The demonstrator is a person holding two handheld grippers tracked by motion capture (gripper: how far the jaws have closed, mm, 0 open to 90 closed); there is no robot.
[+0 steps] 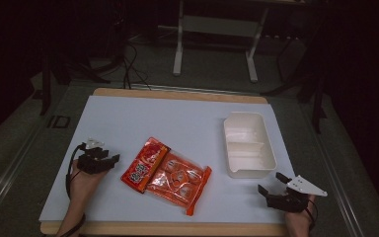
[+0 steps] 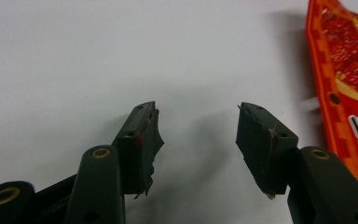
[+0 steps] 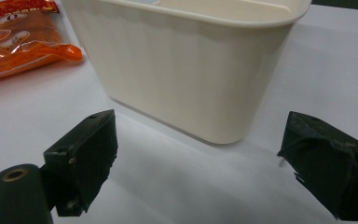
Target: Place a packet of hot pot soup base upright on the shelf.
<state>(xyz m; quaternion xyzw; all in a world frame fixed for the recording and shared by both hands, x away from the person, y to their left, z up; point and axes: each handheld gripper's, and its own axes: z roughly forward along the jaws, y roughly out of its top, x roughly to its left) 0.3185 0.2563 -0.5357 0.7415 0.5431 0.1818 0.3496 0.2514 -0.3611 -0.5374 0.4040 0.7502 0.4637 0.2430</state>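
Evidently nothing is picked up yet: the left gripper (image 1: 109, 159) sits at lower left, jaws wide and empty, just beside the orange snack packet (image 1: 167, 174) at centre. The right gripper (image 1: 271, 182), also wide and empty, waits near the white tray (image 1: 249, 172). Likely next: closing on the packet's edge.

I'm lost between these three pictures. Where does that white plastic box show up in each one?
High view: the white box sits right of centre on the table, with a divider inside.
Left gripper view: not in it.
Right gripper view: the box stands close ahead, across the upper middle.
Shared landmark: the orange snack packet.
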